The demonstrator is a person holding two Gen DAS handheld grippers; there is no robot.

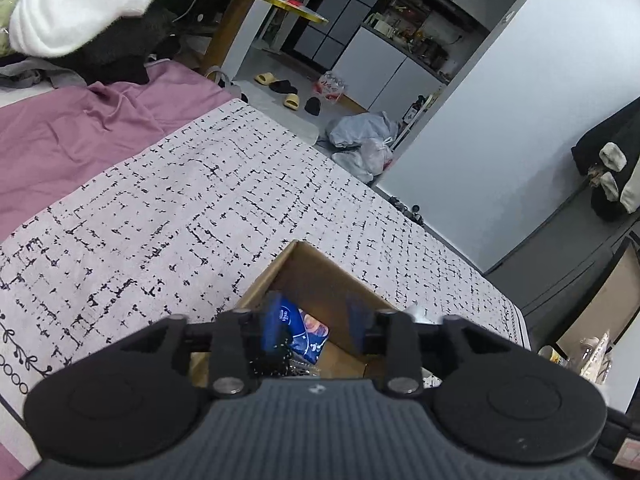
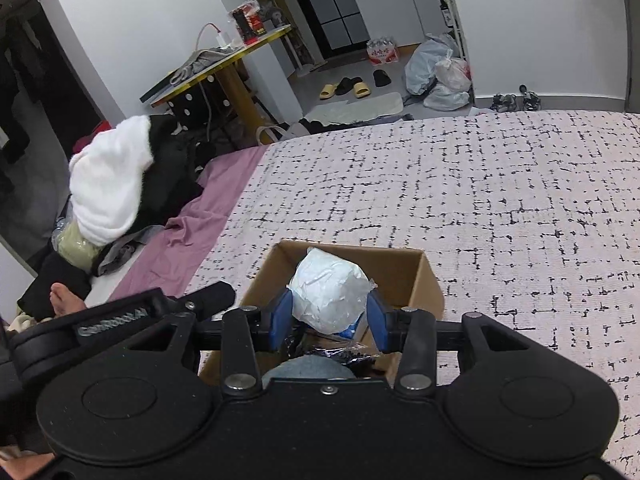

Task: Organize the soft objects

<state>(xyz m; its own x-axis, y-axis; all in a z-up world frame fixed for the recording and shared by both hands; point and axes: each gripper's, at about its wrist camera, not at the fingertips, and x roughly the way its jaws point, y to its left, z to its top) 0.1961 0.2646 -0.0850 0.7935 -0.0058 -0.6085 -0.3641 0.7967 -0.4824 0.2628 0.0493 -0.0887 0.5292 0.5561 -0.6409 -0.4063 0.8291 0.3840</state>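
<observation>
An open cardboard box (image 1: 320,276) sits on the patterned bedspread; it also shows in the right wrist view (image 2: 430,276). My left gripper (image 1: 316,326) is open and empty above the box, over a blue packet (image 1: 310,334) lying inside. My right gripper (image 2: 330,312) is shut on a white plastic-wrapped soft bundle (image 2: 330,294) and holds it over the box opening. Dark items lie in the box bottom (image 2: 352,356).
A pile of white and black clothes (image 2: 116,184) lies on the purple sheet (image 1: 80,136) at the bed's left. The patterned bedspread (image 2: 500,208) spreads around the box. A round table (image 2: 224,60), slippers and plastic bags (image 2: 440,72) are on the floor beyond. A bare foot (image 2: 64,298) is at the left.
</observation>
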